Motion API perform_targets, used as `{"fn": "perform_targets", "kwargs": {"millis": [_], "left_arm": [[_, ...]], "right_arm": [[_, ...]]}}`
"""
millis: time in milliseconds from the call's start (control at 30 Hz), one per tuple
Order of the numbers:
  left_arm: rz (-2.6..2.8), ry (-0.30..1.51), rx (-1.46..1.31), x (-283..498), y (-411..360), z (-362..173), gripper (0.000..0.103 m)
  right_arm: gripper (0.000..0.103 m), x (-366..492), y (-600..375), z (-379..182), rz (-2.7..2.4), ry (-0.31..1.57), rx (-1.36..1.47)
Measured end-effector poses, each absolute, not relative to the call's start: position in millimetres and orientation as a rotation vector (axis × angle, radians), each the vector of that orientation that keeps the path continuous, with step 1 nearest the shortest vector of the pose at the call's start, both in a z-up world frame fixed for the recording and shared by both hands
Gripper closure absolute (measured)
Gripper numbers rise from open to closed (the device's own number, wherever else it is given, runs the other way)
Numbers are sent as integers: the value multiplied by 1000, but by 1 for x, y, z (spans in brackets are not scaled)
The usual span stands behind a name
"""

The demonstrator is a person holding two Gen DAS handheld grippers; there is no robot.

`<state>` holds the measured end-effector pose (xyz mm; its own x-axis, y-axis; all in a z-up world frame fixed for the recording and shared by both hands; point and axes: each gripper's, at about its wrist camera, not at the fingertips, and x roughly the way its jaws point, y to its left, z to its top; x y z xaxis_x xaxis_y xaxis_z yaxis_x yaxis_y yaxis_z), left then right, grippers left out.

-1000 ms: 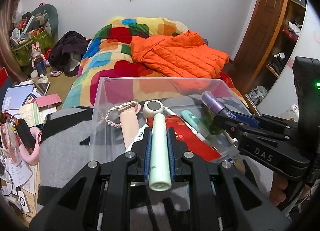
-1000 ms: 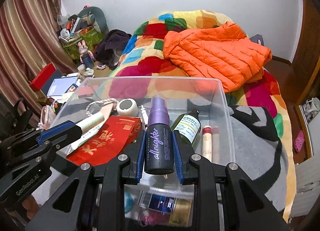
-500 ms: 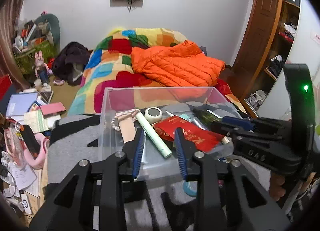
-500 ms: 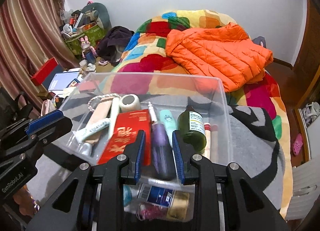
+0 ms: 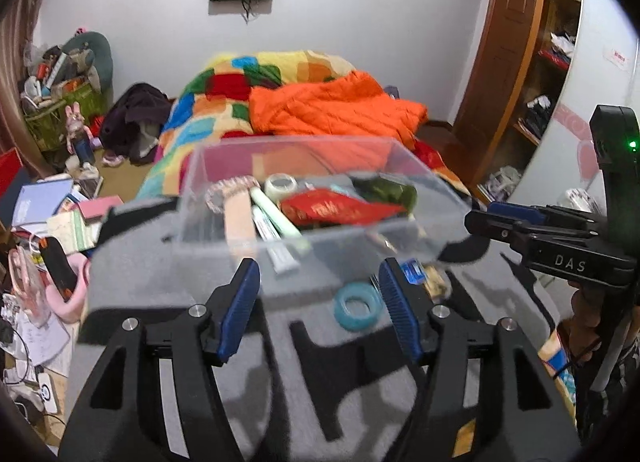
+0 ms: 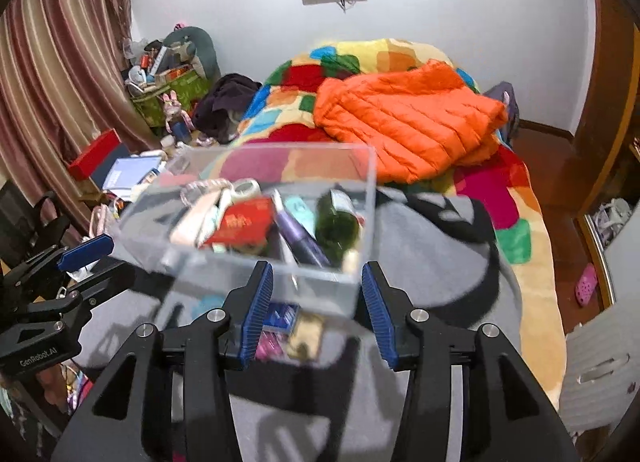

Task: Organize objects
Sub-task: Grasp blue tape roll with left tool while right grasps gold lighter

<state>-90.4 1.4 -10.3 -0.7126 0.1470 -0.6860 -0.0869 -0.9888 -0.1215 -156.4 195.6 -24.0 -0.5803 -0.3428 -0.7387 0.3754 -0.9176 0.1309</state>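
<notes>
Now, your left gripper (image 5: 318, 308): its jaws are opening and hold nothing; you have it just short of the bin, with only grey blanket and a teal ring between the blue pads.
Right gripper (image 6: 316, 312): its jaws are opening too, narrower than the left, and empty; the bin's near wall shows between the pads, but they do not press on it.
Bin (image 5: 432, 190): clear plastic, on the grey blanket (image 5: 160, 262) at the foot of the bed, so you can reach over its near wall with either hand.
Pale tube (image 5: 276, 218): inside the bin at its left, lying flat beside a white tube, where a drop from your left side would land it.
Purple bottle (image 6: 300, 236): lying on its side in the bin, right of middle, against the green bottle (image 6: 336, 222); flat, it cannot topple.
Red packet (image 6: 242, 222): flat in the middle, between the two groups.
Teal ring (image 5: 358, 306): outside the bin, on the blanket just before the near wall, not yet sorted.
Loose packets (image 6: 286, 320): also outside, by the near wall; judged the likely next pick, though blur hides what they are.
</notes>
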Motion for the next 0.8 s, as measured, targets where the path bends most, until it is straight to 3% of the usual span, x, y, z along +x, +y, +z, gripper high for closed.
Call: {"fn": "perform_targets", "kwargs": {"millis": [367, 567, 800], "left_arm": [[2669, -55, -1335, -110, 34, -67, 41], [2669, -15, -1336, -120, 41, -71, 42], [2661, -37, -1360, -130, 42, -80, 57]], "right_arm": [[60, -154, 185, -91, -2376, 99, 1340], [60, -157, 180, -93, -2377, 87, 1318], [60, -158, 177, -94, -2364, 62, 1323]]}}
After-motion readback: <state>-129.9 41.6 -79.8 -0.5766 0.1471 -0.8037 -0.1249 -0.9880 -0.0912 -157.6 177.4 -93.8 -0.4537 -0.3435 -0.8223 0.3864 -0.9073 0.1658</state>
